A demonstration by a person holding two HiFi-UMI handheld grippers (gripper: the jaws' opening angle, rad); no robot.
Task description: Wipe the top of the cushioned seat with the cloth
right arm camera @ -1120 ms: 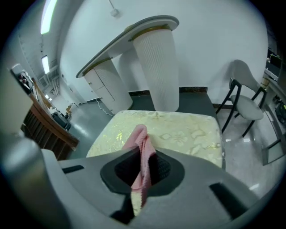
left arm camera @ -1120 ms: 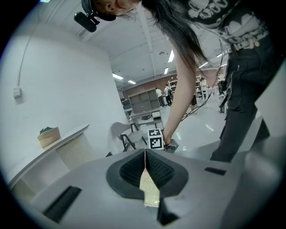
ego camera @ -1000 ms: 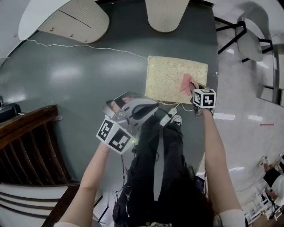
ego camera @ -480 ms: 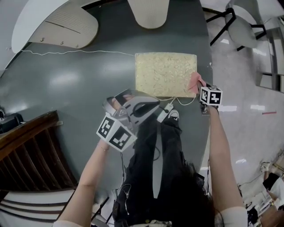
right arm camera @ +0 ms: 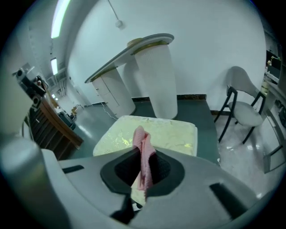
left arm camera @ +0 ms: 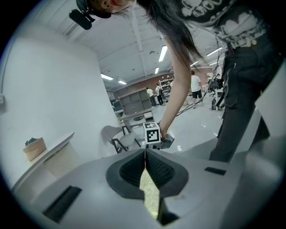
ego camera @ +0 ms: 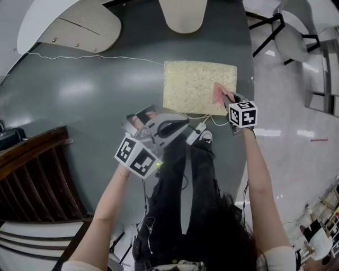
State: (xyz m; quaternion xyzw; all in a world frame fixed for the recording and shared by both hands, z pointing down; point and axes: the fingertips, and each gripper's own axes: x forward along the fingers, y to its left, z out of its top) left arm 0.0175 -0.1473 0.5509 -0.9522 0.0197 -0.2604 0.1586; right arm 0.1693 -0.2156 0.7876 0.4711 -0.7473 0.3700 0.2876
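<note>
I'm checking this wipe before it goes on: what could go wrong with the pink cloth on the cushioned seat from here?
The cloth is bunched narrow in the right hand-held gripper, so strokes may cover little and the jaws could scrape the cushioned seat. It works near an edge of the seat, so it might slip off. The seat lies on glossy floor, so it may slide.

No text reads clearly; print on the shirt (left arm camera: 213,12) seems illegible.

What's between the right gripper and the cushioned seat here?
The pink cloth, clamped in the right gripper, lies over the cushioned seat's right end. The head view and right gripper view both show it.
</note>
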